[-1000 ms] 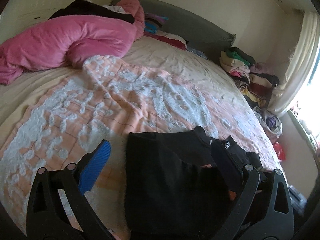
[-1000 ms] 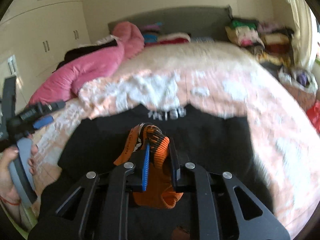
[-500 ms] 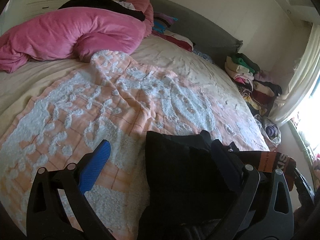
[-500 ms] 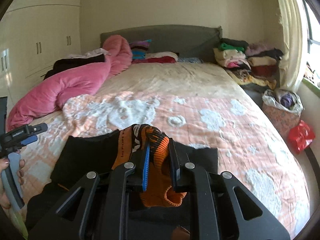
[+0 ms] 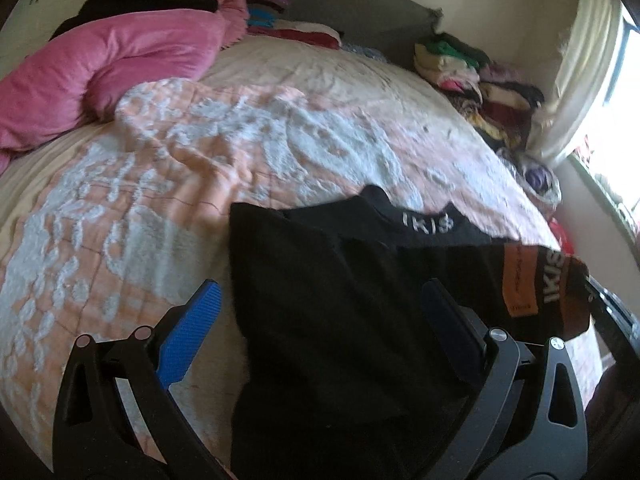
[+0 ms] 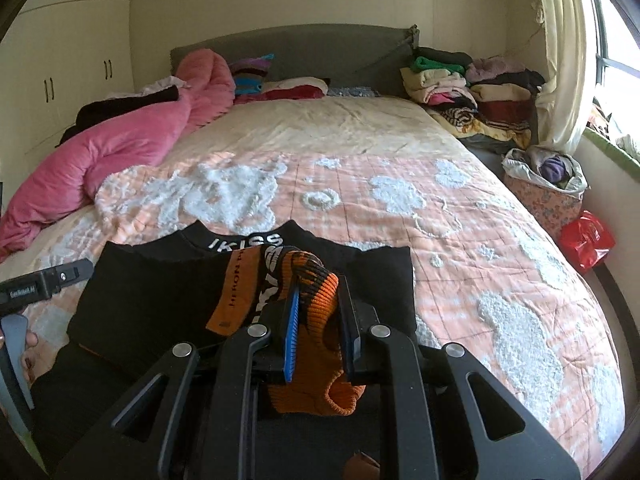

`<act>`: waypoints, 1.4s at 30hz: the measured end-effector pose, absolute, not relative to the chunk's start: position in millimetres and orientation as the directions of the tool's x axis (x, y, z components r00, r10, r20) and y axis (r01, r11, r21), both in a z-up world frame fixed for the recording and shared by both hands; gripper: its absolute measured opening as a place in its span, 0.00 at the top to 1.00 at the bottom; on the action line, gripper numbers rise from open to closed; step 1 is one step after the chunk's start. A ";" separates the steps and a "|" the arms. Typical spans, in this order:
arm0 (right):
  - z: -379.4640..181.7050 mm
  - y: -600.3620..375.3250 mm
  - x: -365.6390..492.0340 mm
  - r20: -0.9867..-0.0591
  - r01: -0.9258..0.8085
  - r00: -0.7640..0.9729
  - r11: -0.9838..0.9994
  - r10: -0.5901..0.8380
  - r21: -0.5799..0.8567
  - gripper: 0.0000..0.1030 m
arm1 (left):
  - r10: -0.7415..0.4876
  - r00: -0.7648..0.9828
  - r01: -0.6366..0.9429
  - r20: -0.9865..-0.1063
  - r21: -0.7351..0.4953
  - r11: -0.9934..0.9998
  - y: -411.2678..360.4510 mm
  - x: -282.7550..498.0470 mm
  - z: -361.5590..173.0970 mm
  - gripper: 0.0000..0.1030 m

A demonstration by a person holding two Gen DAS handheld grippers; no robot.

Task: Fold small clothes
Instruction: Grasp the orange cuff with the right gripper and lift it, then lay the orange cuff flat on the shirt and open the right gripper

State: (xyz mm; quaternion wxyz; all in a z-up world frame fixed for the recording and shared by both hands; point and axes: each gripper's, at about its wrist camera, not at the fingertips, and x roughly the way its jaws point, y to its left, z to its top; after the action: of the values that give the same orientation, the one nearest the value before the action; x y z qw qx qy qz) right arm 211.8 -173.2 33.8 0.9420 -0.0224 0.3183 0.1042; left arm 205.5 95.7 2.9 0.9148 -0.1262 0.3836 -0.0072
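- Right now your right hand-held gripper point(image 6: 316, 332) is clamped on the orange-and-black cuff point(image 6: 316, 320) of the black garment point(image 6: 160, 300), low in the centre of the right wrist frame; the knit bunches between the blue pads and hangs out below them.
- Your left hand-held gripper point(image 5: 316, 332) stands with its jaws wide apart at the bottom of the left wrist frame, gripping nothing; the black garment point(image 5: 320, 300) lies between and beneath the two fingers, the left blue pad point(image 5: 188, 336) sitting over the blanket just beside the cloth's left edge.
- The black garment lies spread on the pink-and-white blanket point(image 6: 460, 232) on the bed, in the lower middle of both frames, its collar with white lettering point(image 6: 244, 242) pointing toward the headboard point(image 6: 296, 52).
- In the left wrist frame the orange cuff point(image 5: 528, 280) shows at the right edge, raised off the body of the garment.
- A pink duvet point(image 6: 120, 148) is heaped at the upper left of the frame, touching the blanket's far corner.
- Folded clothes point(image 6: 472, 84) are stacked at the upper right, beside the curtain point(image 6: 564, 60).
- A red bag point(image 6: 586, 240) sits on the floor at the right edge, near a floral basket point(image 6: 544, 196).
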 end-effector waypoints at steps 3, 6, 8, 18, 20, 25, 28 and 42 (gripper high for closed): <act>31.4 -173.3 212.0 -0.610 -0.204 0.773 0.979 0.172 0.017 0.84 | -0.117 0.695 -0.065 -0.710 -0.224 0.972 90.1 207.0 -0.3 0.09; 29.2 -173.7 212.8 -0.618 -0.195 0.770 0.981 0.160 0.011 0.83 | -0.121 0.686 -0.053 -0.718 -0.215 0.975 86.2 208.4 -1.9 0.09; 27.5 -174.6 213.2 -0.621 -0.188 0.769 0.982 0.151 0.005 0.83 | -0.124 0.678 -0.045 -0.724 -0.210 0.977 84.2 209.0 -3.6 0.09; 21.0 -176.2 212.8 -0.635 -0.160 0.763 0.987 0.123 -0.001 0.77 | -0.127 0.663 -0.021 -0.738 -0.188 0.982 74.2 209.7 -5.8 0.09; 20.7 -175.7 212.7 -0.634 -0.162 0.763 0.987 0.124 -0.002 0.69 | -0.127 0.660 -0.020 -0.740 -0.187 0.982 73.7 209.9 -6.2 0.09; 17.2 -173.9 210.8 -0.637 -0.164 0.760 0.986 0.132 0.009 0.62 | -0.129 0.657 -0.018 -0.743 -0.187 0.982 73.3 209.8 -6.4 0.09; 12.3 -169.8 209.0 -0.650 -0.186 0.744 0.982 0.154 0.020 0.62 | -0.156 0.651 0.002 -0.743 -0.203 0.979 72.2 209.6 -7.2 0.09; -11.0 -139.8 209.8 -0.745 -0.289 0.638 0.957 0.196 0.003 0.52 | -0.149 0.557 0.071 -0.817 -0.132 0.989 51.3 211.7 -35.6 0.21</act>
State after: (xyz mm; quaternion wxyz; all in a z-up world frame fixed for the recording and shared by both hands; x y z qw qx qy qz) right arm 209.8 -139.8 -11.0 0.9032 -0.0582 0.4036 0.1343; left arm 211.7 51.3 -35.6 0.8812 -0.0417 0.4667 -0.0623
